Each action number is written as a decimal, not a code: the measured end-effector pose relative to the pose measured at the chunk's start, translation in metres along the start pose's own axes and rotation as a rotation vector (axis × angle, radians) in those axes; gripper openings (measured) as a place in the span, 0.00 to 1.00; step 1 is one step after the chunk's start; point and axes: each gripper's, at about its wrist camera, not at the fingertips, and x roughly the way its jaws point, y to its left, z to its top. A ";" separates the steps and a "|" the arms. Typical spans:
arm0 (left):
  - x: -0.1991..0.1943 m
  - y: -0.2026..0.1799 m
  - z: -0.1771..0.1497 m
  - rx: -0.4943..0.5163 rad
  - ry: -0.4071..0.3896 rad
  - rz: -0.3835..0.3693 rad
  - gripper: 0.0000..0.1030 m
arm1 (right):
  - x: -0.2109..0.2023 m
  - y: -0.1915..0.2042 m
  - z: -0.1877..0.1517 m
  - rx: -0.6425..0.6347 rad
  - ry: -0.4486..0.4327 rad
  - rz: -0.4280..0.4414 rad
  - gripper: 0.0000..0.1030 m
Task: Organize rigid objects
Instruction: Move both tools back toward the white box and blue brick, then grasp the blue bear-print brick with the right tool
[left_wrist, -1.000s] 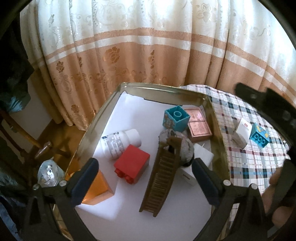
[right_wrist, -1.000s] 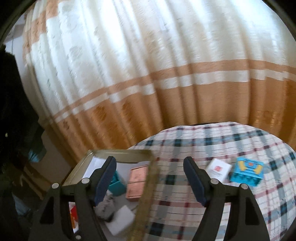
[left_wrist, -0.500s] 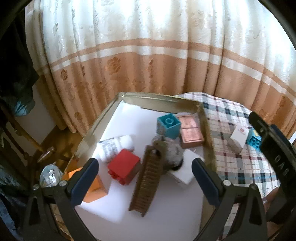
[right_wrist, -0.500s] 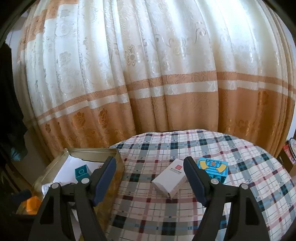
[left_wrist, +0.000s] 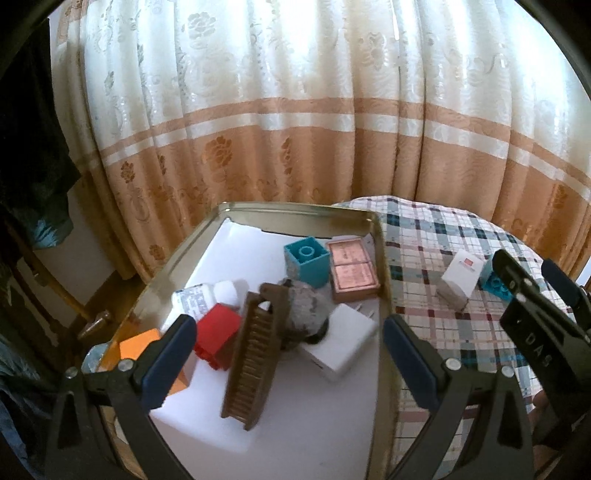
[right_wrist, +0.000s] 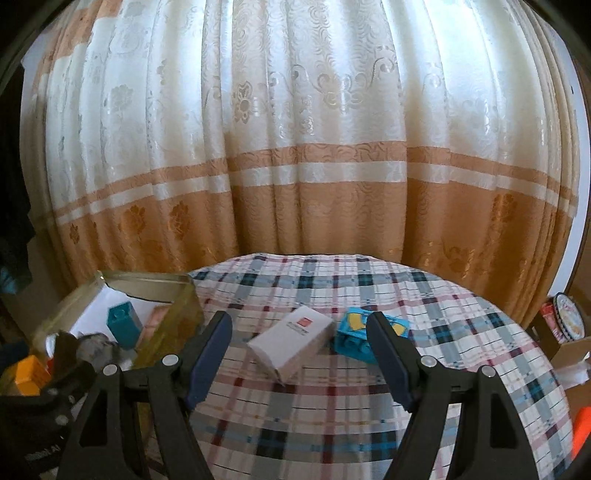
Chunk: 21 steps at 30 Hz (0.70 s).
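floral curtain (right_wrist: 295, 155), plaid tablecloth (right_wrist: 332, 406)

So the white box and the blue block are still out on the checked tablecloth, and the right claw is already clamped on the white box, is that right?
Not quite. The right claw is open and empty, short of the white box, as the right wrist view shows. The box and the blue block do lie on the checked tablecloth.

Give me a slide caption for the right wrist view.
Open right gripper faces a white box and blue toy block on the plaid tablecloth, metal tray at left.
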 end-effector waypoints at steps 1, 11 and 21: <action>-0.001 -0.003 0.000 0.002 -0.004 -0.002 0.99 | 0.000 -0.003 -0.001 0.000 0.003 -0.004 0.75; -0.012 -0.038 -0.002 0.060 -0.029 -0.044 0.99 | -0.002 -0.027 -0.003 0.009 0.019 -0.038 0.75; -0.018 -0.073 -0.002 0.132 -0.056 -0.092 0.99 | -0.004 -0.057 -0.002 0.036 0.023 -0.079 0.75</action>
